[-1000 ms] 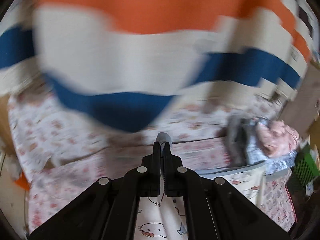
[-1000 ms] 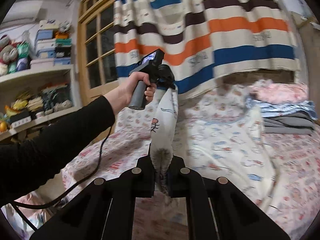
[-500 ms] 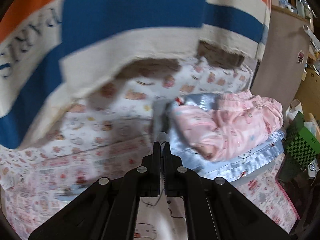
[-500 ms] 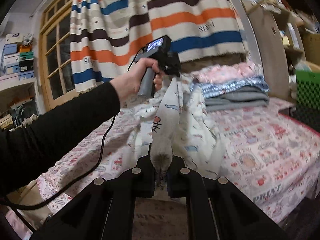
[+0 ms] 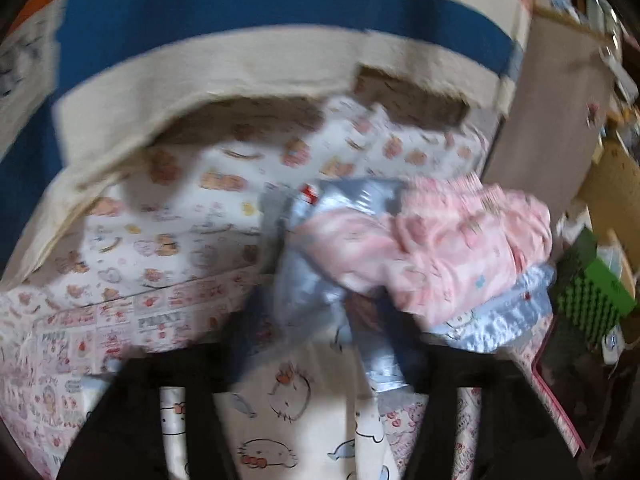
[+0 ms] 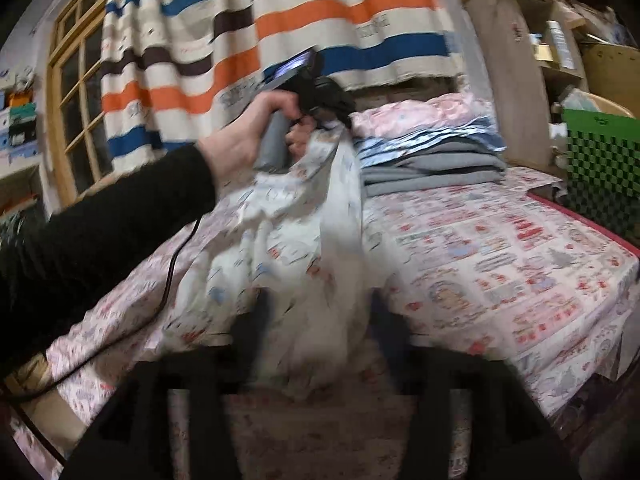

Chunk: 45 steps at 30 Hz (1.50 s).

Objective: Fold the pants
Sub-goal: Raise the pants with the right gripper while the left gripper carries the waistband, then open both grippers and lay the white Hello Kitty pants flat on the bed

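White pants [image 6: 304, 264]: printed with cartoon cats, hanging in a bunch above the bed's near edge, strung between the two grippers.
Left gripper [image 6: 336, 120]: raised over the bed just in front of the folded stack, clamped on the upper end of the pants; its own view is blurred.
Right gripper [image 6: 316, 320]: low, at the bed's near edge; blur hides the fingers, so I cannot tell whether it clasps the cloth bunched there.
Bed [image 6: 500, 248]: pink-and-white printed sheet.
Folded stack [image 6: 432, 152]: at the bed's far end, pink on top, then shiny blue, then grey.
Striped curtain [image 6: 320, 20]: behind the bed.
Green crate [image 6: 604, 160]: beside the bed's far corner.
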Each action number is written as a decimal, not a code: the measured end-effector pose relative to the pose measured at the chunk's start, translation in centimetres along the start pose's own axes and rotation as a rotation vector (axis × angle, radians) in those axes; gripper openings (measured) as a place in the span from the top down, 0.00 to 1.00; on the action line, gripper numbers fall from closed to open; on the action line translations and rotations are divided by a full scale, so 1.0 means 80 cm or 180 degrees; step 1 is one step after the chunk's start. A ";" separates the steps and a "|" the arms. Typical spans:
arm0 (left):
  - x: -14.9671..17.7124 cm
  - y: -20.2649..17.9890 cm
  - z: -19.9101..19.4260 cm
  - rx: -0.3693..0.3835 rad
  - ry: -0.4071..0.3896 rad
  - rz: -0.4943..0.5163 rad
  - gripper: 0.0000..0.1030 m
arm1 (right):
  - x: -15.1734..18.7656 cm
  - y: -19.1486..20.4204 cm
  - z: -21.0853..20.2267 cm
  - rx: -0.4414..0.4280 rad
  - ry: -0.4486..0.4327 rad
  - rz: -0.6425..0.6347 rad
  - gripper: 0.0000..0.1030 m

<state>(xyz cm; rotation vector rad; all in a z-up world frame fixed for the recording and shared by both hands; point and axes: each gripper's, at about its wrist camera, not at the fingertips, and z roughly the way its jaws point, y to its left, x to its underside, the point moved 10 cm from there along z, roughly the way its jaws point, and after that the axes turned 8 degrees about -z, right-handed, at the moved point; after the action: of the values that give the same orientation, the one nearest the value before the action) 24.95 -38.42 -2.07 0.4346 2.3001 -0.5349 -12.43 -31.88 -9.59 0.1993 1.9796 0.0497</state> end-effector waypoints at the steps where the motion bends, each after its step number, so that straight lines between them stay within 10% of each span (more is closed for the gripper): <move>1: -0.003 0.006 -0.008 0.0018 -0.0050 -0.0023 0.30 | -0.002 -0.004 -0.002 0.0003 -0.0006 0.0032 0.33; 6: 0.016 0.065 -0.072 -0.0133 -0.0163 -0.0034 0.30 | -0.010 -0.016 0.001 -0.0031 -0.0013 0.0074 0.32; 16: 0.186 0.149 -0.270 -0.0720 -0.0691 0.0162 0.30 | -0.042 -0.008 0.013 -0.0661 -0.0180 0.0124 0.32; 26: 0.291 0.106 -0.250 0.0207 -0.0218 -0.0328 0.46 | -0.069 -0.032 0.043 -0.0670 0.0018 0.0131 0.33; 32: 0.303 0.115 -0.207 0.0071 0.0055 -0.0525 0.65 | -0.055 -0.038 0.080 -0.0816 0.0509 0.0277 0.37; 37: 0.319 0.117 -0.198 0.0082 0.0134 -0.0536 0.99 | -0.034 -0.032 0.099 -0.0884 0.0755 0.0251 0.47; 41: 0.321 0.124 -0.215 -0.0039 -0.0016 -0.0528 0.99 | -0.022 -0.025 0.112 -0.0811 0.0896 0.0149 0.72; 42: 0.320 0.127 -0.222 -0.0078 -0.0075 -0.0524 1.00 | -0.021 -0.026 0.114 -0.0774 0.0887 0.0142 0.94; 45: 0.318 0.143 -0.241 -0.0158 -0.0172 -0.0576 1.00 | -0.023 -0.033 0.112 -0.0693 0.0798 0.0180 0.98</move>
<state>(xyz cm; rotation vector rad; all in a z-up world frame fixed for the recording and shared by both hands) 1.68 -15.31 -10.56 0.1866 2.3081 -0.5689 -3.81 -35.30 -11.90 0.1111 2.1991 0.3399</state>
